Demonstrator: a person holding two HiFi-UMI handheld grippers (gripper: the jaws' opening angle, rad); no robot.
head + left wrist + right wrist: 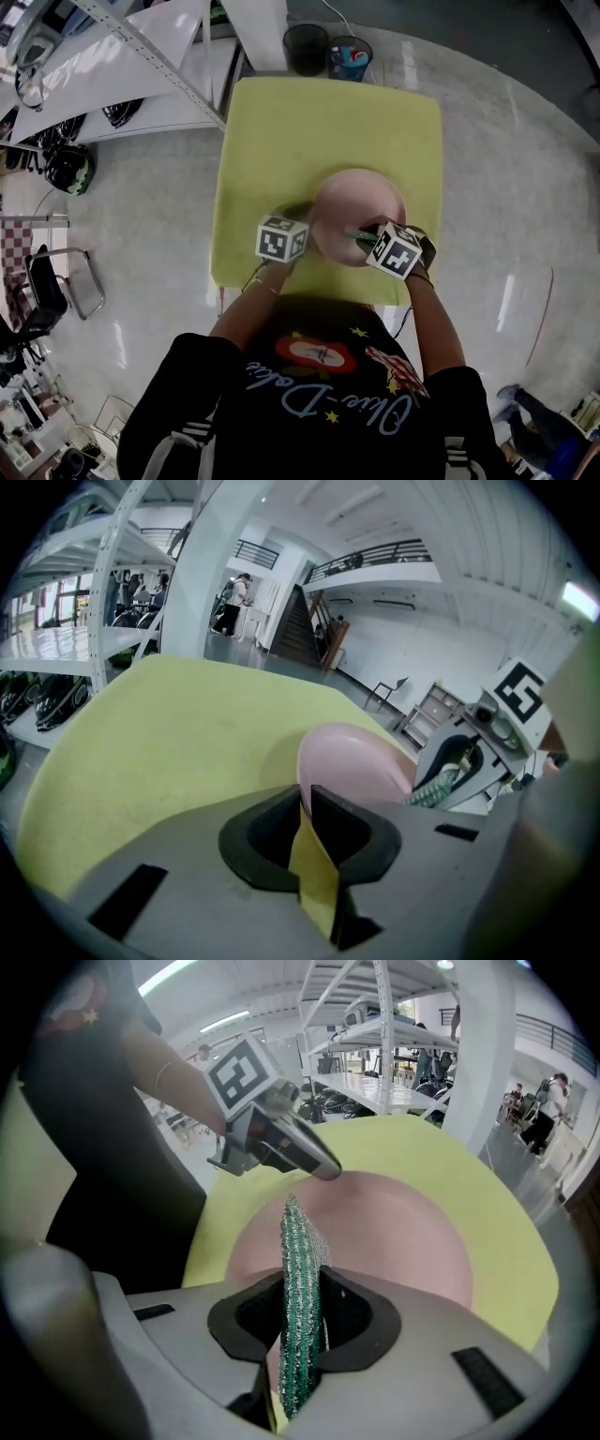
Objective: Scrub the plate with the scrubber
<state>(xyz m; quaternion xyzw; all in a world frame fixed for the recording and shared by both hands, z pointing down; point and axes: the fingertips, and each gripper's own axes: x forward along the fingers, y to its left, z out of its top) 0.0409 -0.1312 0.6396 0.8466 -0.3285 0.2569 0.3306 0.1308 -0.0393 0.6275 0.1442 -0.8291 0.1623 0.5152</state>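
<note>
shelves (122, 75) and a helmet (68, 169) stand left of the yellow table (281, 122) (black bin (306, 47) and blue bin (350, 58) beyond its far edge). the left gripper (307, 799) pinches, jaws narrow, the rim of the pink plate (356, 202), near the table's front; the right gripper (302, 1274) clamps the green scrubber (298, 1241) over the plate's right side.

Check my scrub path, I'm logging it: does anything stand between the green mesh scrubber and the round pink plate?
Nothing visible does. The green mesh scrubber in the right gripper points at the round pink plate's bare face; the left gripper pinches the plate's rim, off to one side.
</note>
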